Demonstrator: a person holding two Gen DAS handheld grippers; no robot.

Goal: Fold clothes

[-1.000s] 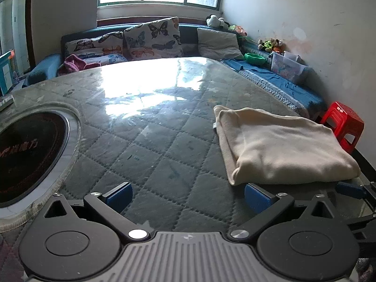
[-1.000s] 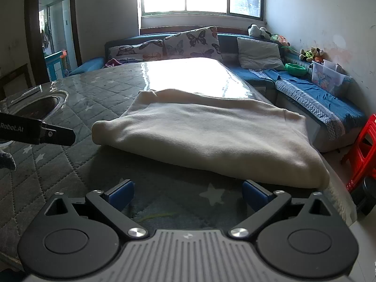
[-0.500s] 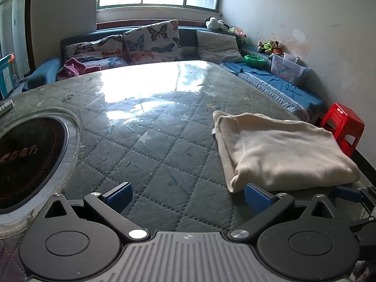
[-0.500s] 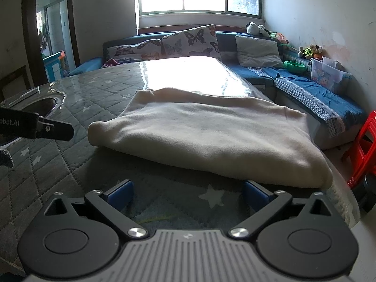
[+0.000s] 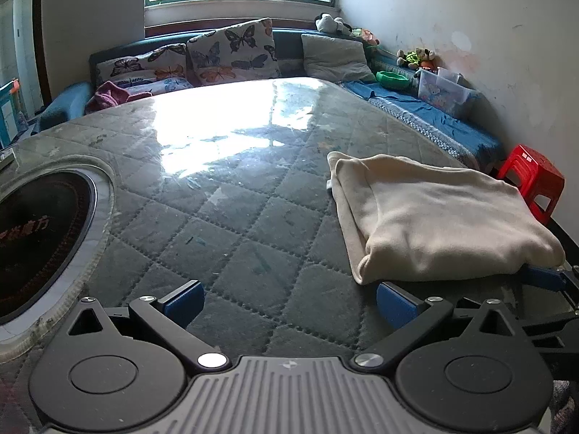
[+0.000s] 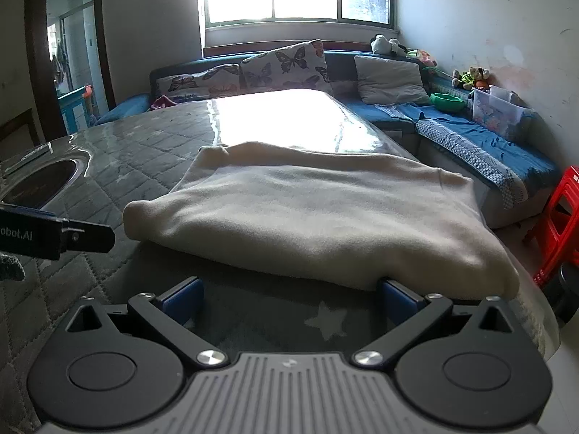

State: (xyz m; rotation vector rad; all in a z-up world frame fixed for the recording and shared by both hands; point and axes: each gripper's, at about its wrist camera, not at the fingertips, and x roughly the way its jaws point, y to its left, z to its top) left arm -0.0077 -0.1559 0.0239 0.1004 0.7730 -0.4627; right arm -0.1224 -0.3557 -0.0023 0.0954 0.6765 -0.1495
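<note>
A cream garment (image 5: 434,217) lies folded into a thick rectangle on the right part of a grey-green quilted table (image 5: 235,195). My left gripper (image 5: 289,298) is open just short of the garment's near left corner, nothing between its blue pads. In the right wrist view the same cream garment (image 6: 318,217) fills the middle, and my right gripper (image 6: 291,296) is open at its near edge, the right blue pad (image 6: 396,294) touching the fold. The left gripper's black tip (image 6: 87,237) shows at the left of that view.
A round dark inset (image 5: 39,224) sits in the table at the left. A blue sofa with butterfly cushions (image 5: 231,52) runs behind and along the right wall. A red plastic stool (image 5: 532,177) stands right of the table, beside a clear storage box (image 5: 443,88).
Both grippers have edged a little closer to the garment's near edge. The garment itself lies as before, and both grippers stay open.
</note>
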